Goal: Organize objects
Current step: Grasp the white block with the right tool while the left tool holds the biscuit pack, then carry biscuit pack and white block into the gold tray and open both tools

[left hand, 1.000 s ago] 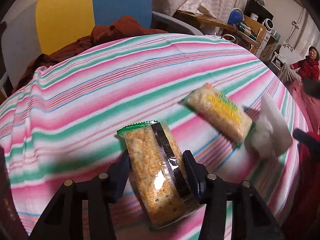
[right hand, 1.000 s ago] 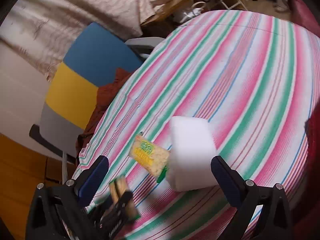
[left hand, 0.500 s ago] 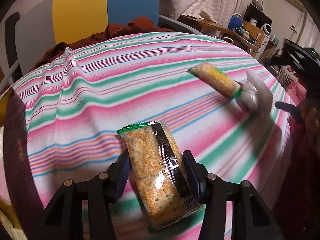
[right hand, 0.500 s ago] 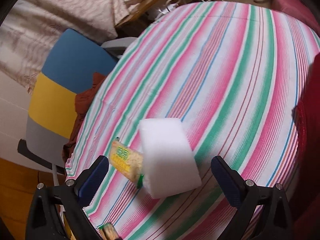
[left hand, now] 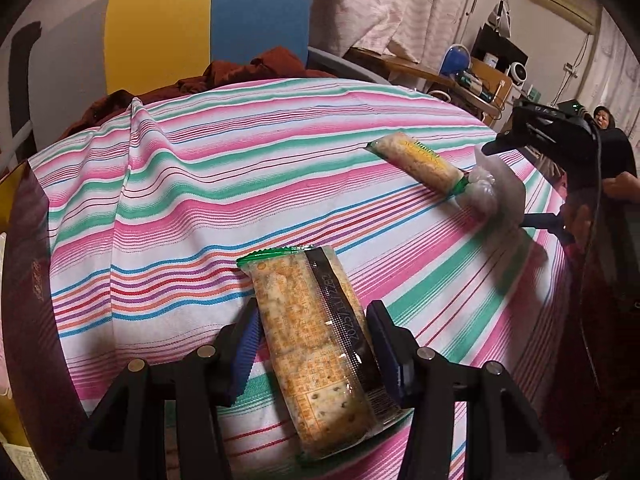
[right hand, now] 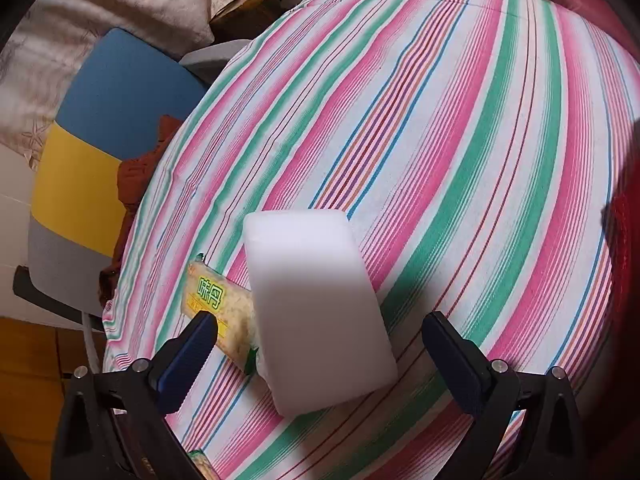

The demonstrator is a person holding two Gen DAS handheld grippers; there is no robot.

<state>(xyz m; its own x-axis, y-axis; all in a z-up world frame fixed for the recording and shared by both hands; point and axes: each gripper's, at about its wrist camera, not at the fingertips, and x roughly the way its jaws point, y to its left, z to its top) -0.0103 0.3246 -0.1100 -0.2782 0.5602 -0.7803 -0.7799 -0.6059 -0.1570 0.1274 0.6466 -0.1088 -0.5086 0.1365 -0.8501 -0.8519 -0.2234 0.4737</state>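
my left hand-held gripper (left hand: 312, 344) is clamped on the cracker packet (left hand: 316, 344), pads pressed to both long sides, the packet lifted over the striped cloth (left hand: 192, 200) on the counter. further right the rice snack packet (left hand: 420, 162) lies flat on the cloth, its green end touching the white sponge block (right hand: 316, 304). my right hand-held gripper (right hand: 320, 344) is spread wide, its fingers either side of the block and clear of it, the left finger over the rice snack packet.
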